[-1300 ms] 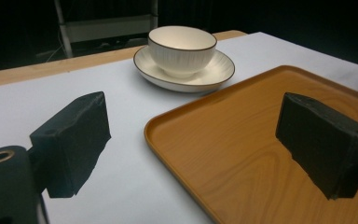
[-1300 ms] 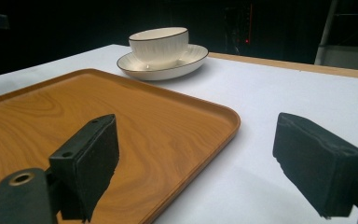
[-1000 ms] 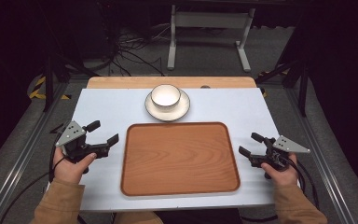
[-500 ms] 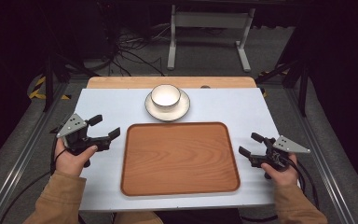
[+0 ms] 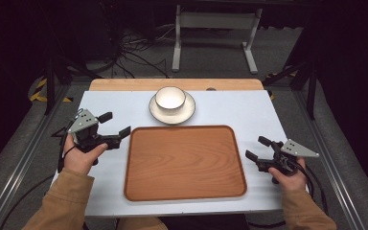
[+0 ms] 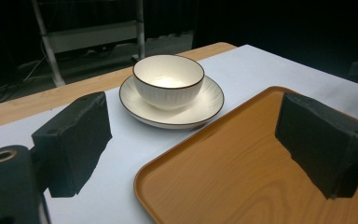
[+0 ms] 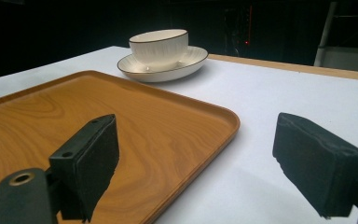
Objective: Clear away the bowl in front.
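A white bowl (image 5: 170, 98) stands in a white saucer (image 5: 172, 113) at the back middle of the table. In front of it lies a wooden tray (image 5: 184, 160), bare. My left gripper (image 5: 115, 123) is open, lifted beside the tray's left edge and pointing toward its back-left corner. In the left gripper view the bowl (image 6: 168, 80) and saucer (image 6: 172, 105) sit ahead between the jaws, with the tray (image 6: 242, 172) at lower right. My right gripper (image 5: 258, 148) is open at the tray's right edge, low over the table. The right gripper view shows tray (image 7: 74, 126), bowl (image 7: 159, 45) and saucer (image 7: 164, 65).
The white tabletop (image 5: 249, 115) has a wooden strip (image 5: 124, 85) along its far edge. Beyond it stand a metal frame (image 5: 213, 36) and loose cables (image 5: 129, 52) on the floor. Metal rails run along both sides of the table.
My left gripper has moved forward and to the right, toward the tray's back-left corner. The right gripper, bowl, saucer and tray have stayed where they were.
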A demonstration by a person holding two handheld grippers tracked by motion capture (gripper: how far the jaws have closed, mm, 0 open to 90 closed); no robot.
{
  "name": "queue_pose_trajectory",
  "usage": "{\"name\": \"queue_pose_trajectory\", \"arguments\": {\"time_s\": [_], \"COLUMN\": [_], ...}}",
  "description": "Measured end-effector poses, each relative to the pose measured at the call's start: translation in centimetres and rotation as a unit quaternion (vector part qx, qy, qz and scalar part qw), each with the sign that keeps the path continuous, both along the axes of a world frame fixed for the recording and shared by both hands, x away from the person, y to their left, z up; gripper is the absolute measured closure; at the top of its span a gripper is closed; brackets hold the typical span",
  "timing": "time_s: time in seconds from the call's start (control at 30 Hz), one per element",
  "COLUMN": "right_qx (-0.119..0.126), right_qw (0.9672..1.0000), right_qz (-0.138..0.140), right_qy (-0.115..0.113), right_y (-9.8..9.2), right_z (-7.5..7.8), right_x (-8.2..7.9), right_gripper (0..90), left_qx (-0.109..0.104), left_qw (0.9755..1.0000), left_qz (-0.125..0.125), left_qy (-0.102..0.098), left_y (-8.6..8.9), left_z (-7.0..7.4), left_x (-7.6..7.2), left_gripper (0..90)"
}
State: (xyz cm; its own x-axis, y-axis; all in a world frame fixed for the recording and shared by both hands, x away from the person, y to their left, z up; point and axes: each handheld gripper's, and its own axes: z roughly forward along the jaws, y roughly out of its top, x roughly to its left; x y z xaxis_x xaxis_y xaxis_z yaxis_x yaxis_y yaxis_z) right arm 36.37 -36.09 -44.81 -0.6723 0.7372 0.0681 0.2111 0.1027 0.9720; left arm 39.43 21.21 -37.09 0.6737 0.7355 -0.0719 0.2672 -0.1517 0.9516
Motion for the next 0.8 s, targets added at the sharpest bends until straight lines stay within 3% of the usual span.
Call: {"name": "queue_pose_trajectory", "arguments": {"time_s": [0.53,0.8], "right_qx": [-0.001,0.0], "right_qw": [1.0,1.0], "right_qz": [0.0,-0.001], "right_qy": [0.001,-0.002], "right_y": [-0.1,-0.2], "right_z": [0.0,0.1], "right_x": [-0.1,-0.2], "right_gripper": [15.1,15.1], "left_qx": [0.031,0.034], "left_qw": [0.9988,0.9984], "left_qz": [-0.036,-0.045], "left_qy": [0.006,0.006], "left_y": [-4.0,-5.6], "left_z": [0.9,1.2], "left_x": [3.2,4.5], "left_gripper": [11.2,11.3]}}
